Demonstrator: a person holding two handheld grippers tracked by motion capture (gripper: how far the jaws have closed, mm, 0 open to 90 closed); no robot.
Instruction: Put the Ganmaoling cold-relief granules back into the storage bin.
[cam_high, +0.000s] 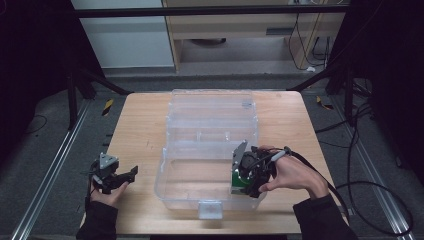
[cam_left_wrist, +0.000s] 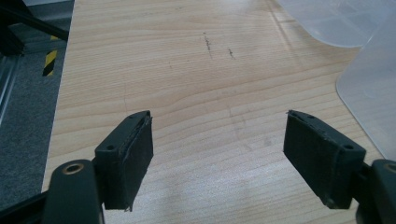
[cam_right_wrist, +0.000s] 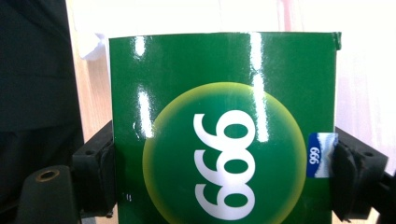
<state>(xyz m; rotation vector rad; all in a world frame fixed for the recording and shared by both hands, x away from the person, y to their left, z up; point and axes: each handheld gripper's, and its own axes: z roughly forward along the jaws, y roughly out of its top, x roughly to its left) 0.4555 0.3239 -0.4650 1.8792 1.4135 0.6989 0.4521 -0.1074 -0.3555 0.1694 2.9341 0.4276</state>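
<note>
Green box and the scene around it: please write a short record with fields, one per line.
held item: green box with white digits in a yellow circle
holder: right tongs, shut on its two sides
place: over the clear plastic container, near its front right part
container: lid open, on the wooden table
left tongs: open, nothing between them, above bare table

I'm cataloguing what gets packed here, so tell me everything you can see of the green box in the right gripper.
The green box is a glossy carton, seemingly cardboard, with a yellow-rimmed green circle bearing white digits that read 666 or 999, depending on which way up it is. A small blue and white label sits on one side edge. The right gripper is shut on it, pads pressing two opposite sides. It hangs over the front right part of the clear plastic bin, at or just inside its rim.
</note>
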